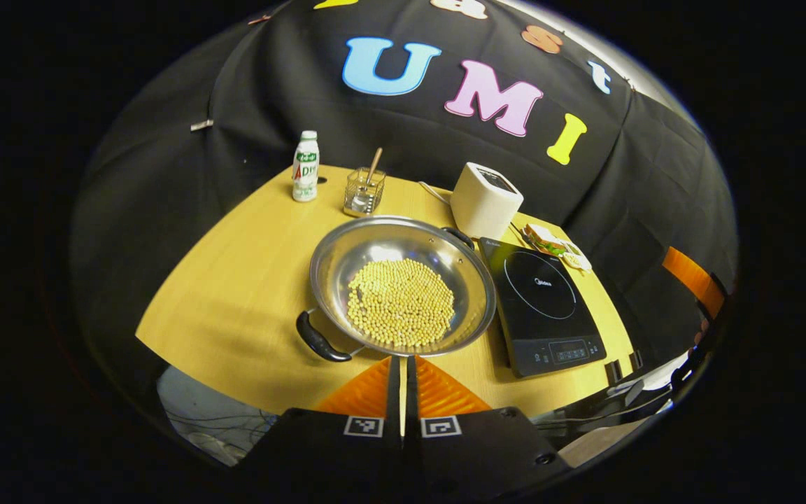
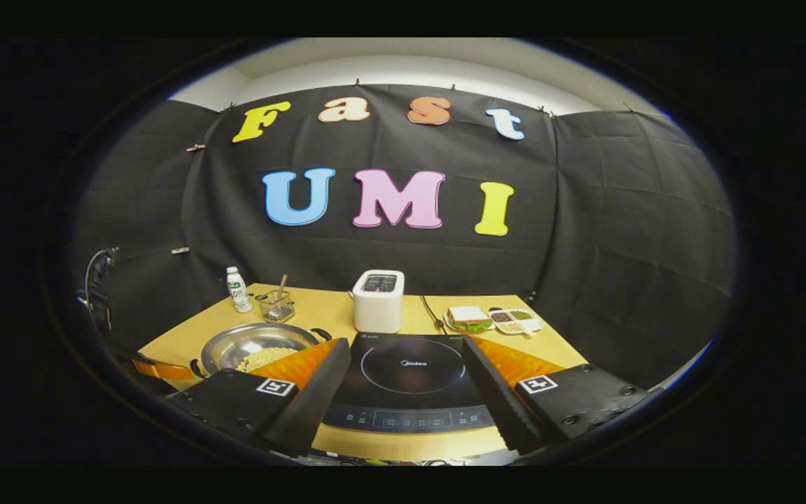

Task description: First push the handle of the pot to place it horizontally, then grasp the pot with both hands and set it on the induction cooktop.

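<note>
At the bottom of the left gripper view, the left gripper [image 1: 401, 392] is nearly closed on nothing; at the bottom of the right gripper view, the right gripper [image 2: 403, 392] gapes wide and empty. One steel pot [image 1: 403, 283], centre frame left of one induction cooktop [image 1: 543, 304], looks stiff, slick and weighted with loose beans [image 1: 401, 302]. Its two handles, near [image 1: 319, 339] and far [image 1: 460, 236], seem the best holds.

Left gripper [image 1: 401, 371] closed, right gripper [image 2: 403, 381] wide apart.
</note>
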